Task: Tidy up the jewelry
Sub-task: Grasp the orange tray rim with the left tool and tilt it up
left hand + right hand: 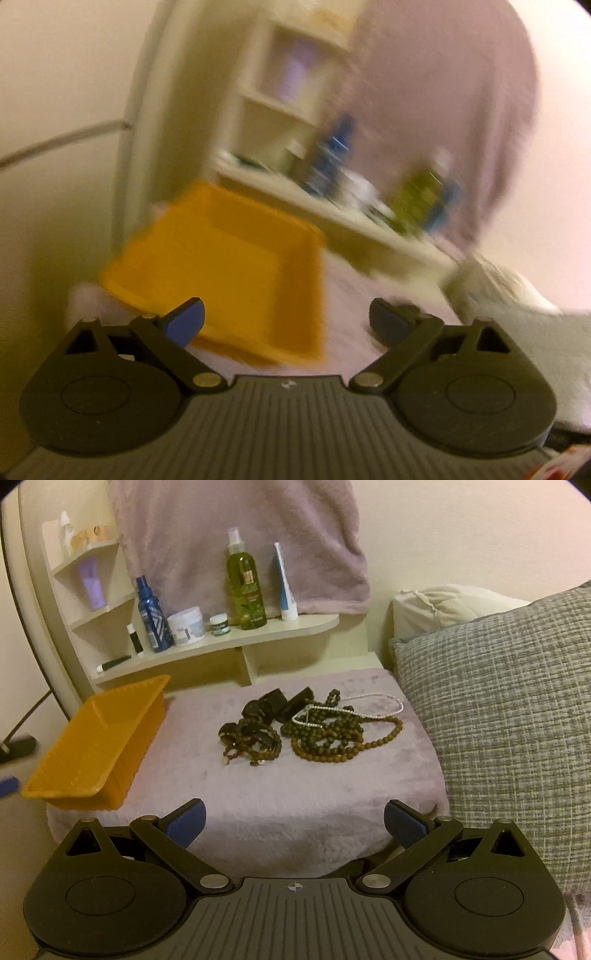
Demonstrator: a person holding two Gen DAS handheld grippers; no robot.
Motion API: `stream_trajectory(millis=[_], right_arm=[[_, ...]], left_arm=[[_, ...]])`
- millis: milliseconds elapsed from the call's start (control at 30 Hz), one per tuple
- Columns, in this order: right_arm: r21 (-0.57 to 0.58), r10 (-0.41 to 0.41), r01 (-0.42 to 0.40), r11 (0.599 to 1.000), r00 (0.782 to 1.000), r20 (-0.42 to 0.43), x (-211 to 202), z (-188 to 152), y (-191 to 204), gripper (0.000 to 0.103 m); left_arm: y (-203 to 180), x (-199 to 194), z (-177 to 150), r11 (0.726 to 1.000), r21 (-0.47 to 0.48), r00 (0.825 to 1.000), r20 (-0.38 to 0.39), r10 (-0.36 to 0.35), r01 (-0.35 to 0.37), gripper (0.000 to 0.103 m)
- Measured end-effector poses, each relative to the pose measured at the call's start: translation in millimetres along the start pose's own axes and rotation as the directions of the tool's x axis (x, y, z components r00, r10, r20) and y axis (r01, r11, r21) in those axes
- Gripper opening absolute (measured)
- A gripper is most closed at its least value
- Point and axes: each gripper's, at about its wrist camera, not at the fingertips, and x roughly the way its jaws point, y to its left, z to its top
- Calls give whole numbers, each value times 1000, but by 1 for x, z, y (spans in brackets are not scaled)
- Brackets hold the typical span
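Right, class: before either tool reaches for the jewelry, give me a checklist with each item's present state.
1. Right tool open and holding nothing: ok.
2. Left tool open and holding nothing: ok.
3. Orange plastic bin upright on the lilac fleece cover, nothing visible inside: ok.
4. Tangled pile of brown bead necklaces in plain view, unobstructed: ok.
5. Silver chain free of the beads: not ok, it lies across them.
6. Left view sharp enough to aim: not ok, blurred.

left wrist view motion-blurred | orange tray (229,273) smeared | shelf bottles (332,162) unreadable
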Motion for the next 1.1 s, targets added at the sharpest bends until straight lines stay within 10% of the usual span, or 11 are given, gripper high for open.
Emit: stream_trajectory(millis=[267,667,1100], right_arm=[[-41,-3,1,999,999,-45,23,-3,13,102],[-113,-58,47,993,993,-103,48,0,42,102],[-156,-62,44,987,991,-117,66,8,63,102]], left_arm=[[82,24,14,980,-100,980,87,181,-172,71],[142,87,-6,969,-243,997,-74,34,-51,24],[136,99,-1,979,-202,994,-112,13,-35,8]])
